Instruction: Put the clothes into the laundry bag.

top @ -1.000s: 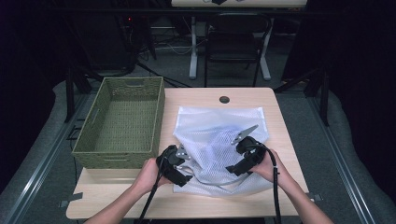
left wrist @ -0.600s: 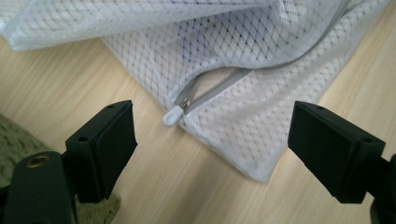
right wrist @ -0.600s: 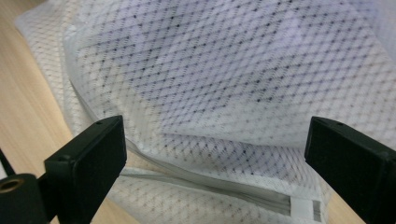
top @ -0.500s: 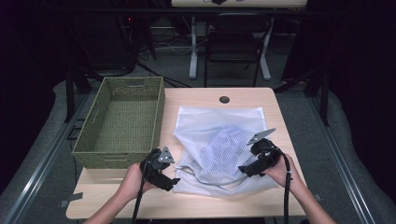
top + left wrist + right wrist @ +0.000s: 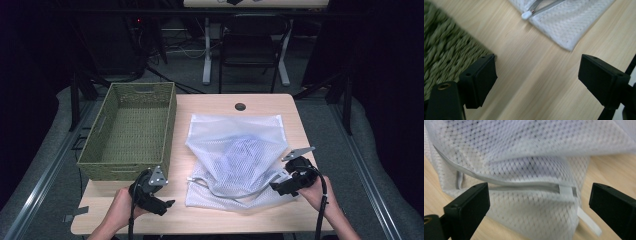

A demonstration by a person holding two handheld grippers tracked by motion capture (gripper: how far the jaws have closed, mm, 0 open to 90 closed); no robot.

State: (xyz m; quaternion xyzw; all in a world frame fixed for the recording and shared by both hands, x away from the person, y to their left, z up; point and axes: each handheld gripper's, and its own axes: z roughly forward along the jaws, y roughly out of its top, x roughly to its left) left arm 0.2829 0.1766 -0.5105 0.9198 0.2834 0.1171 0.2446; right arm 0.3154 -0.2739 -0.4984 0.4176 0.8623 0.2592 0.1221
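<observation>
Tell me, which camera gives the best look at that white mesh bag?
The high view: the whole mesh bag lies rumpled on the table beside the green basket. The right gripper view shows its netting and hem up close; the left gripper view catches one corner.

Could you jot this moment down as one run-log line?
left gripper: open, off the bag | right gripper: open at mesh laundry bag edge | wicker basket: left of bag

Mesh bag [image 5: 239, 152] R of basket [image 5: 131, 131]
</observation>
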